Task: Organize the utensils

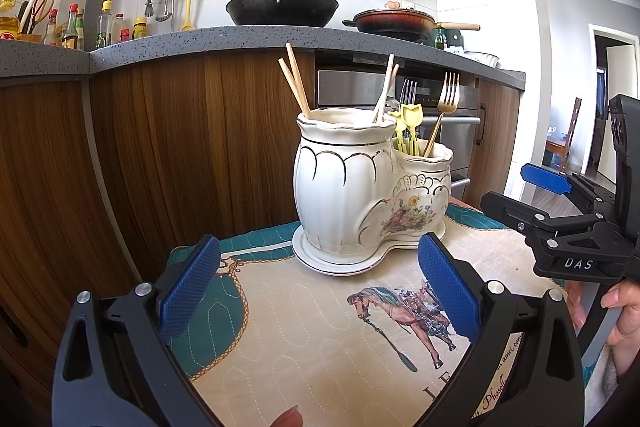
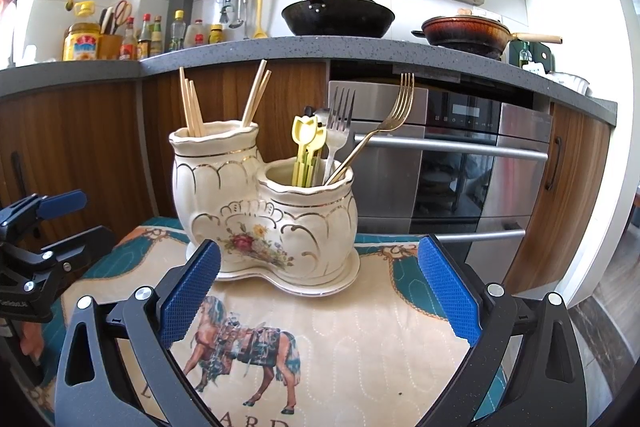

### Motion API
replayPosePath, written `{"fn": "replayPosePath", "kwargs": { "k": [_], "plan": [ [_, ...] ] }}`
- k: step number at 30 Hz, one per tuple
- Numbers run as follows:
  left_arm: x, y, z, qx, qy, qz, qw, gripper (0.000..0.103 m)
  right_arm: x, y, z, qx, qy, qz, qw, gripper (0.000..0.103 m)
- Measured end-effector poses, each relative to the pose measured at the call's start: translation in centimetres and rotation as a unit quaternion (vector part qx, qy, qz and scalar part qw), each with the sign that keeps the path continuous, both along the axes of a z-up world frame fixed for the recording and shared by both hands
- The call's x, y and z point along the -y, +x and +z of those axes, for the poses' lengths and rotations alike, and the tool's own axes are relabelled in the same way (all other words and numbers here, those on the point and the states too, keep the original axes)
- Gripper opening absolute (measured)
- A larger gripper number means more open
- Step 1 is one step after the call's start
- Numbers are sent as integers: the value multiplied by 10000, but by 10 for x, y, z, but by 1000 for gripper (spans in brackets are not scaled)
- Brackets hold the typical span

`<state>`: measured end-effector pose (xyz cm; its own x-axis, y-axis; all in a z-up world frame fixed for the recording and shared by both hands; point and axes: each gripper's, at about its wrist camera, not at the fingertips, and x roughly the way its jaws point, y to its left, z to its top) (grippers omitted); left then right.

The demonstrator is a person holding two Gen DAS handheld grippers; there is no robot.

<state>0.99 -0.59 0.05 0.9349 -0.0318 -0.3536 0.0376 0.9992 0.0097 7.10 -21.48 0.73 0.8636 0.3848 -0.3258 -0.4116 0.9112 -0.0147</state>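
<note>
so the ceramic holder (image 2: 264,215) stands on its saucer (image 2: 320,285) on the quilted mat (image 2: 360,347) covering the desk, and everything else is placed from it. left of the holder, the left claw (image 2: 52,223) hangs off the mat's edge, jaws wide, gripping nothing. in the holder's taller left pot stand the wooden chopsticks (image 2: 192,107): light, stiff and smooth, best pinched across the shafts well above the rim. in its lower right pot stand the yellow plastic picks (image 2: 308,143), very light and probably bendy, then the silver fork (image 2: 340,119) and the gold fork (image 2: 384,123), rigid, slick metal, safest gripped at the neck below the tines. the holder itself looks heavy, glazed and breakable, so bumps matter. in front of the holder, the right claw (image 2: 320,291) hovers wide and empty.
</note>
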Motion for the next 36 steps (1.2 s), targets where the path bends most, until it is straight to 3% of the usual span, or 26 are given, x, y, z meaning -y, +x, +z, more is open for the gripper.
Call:
{"fn": "replayPosePath", "kwargs": {
  "k": [36],
  "plan": [
    [-1, 0, -2, -10, 45, 41, 10000, 97, 1, 0, -2, 16, 41, -18, 10000, 98]
  ]
}}
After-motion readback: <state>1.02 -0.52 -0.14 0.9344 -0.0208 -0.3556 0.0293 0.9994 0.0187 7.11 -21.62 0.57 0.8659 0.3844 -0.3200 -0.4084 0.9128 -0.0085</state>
